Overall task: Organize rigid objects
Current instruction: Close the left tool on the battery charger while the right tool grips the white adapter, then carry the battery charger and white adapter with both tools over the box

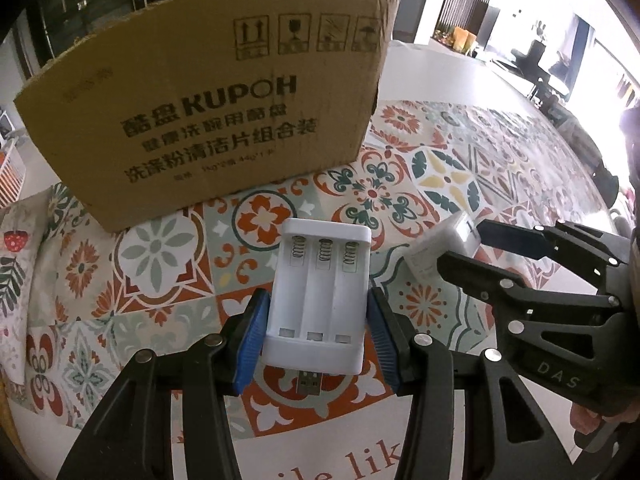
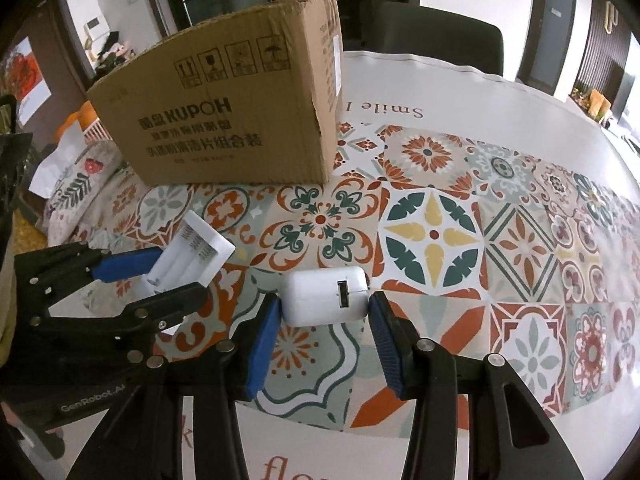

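Left wrist view: my left gripper [image 1: 318, 330] sits nearest, its two blue pads clamped on the long sides of one white battery charger [image 1: 320, 300]. The charger has three empty bays with three springs at the far end and a USB plug sticking out toward me; it is held over the patterned tablecloth [image 1: 440, 184]. One cardboard box [image 1: 208, 120] stands ahead, KUPOH printed on its face, with bare cloth between it and the charger. To the right, my right gripper [image 1: 456, 258] comes in from the side around one white power adapter [image 1: 436, 244].

Right wrist view: my right gripper [image 2: 322, 316] pinches the power adapter [image 2: 324, 296] at both ends, rounded body, USB port facing me. It sits just above the tablecloth [image 2: 432, 236]. Left gripper [image 2: 160, 276] with charger [image 2: 192, 258] lies near, to the left. Box [image 2: 236, 116] stands beyond; open cloth runs right, to the table's far edge.
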Tool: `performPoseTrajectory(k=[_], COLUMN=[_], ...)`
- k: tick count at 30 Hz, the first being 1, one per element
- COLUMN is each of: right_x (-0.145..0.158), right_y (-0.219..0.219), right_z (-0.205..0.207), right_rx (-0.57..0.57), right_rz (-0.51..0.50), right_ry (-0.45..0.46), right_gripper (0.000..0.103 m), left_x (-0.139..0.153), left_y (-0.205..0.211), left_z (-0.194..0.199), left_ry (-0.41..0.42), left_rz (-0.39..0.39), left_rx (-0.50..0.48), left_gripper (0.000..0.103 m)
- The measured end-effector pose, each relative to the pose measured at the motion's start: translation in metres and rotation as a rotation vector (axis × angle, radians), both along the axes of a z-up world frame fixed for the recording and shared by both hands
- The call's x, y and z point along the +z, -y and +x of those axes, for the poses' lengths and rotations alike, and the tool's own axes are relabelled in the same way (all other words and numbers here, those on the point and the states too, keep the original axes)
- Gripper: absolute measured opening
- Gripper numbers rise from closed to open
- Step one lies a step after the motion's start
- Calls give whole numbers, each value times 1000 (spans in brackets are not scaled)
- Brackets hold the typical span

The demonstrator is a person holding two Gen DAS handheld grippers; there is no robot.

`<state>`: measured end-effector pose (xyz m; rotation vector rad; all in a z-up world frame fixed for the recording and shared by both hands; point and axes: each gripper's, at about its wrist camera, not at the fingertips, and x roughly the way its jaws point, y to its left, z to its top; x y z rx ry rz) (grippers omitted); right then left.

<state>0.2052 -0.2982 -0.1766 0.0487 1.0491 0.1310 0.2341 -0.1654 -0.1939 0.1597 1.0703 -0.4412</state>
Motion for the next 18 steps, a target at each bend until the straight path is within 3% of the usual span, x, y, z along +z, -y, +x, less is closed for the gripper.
performPoseTrajectory(k=[7,8,9,10,18], right_x=[10,11,13,16,4], right_y=[-5,-5,-6,-7,-2], right_z=[-3,-3,-3,-2,5], right_rx=[-6,-6,1,-5,-23], right_rz=[-2,1,9,-1,52], right_ry=[22,27,30,28,-6], right_gripper=[44,21,11,9,9], left_x=[13,15,16,17,16], left_y=[-4,-5,-5,-6,-7], left_z=[0,0,0,1,3], left_ry=[26,31,32,30,29], left_rz=[-22,-24,-29,-36,-33], left_rx=[16,17,19,24,36], left_gripper=[48,48,48,48,48])
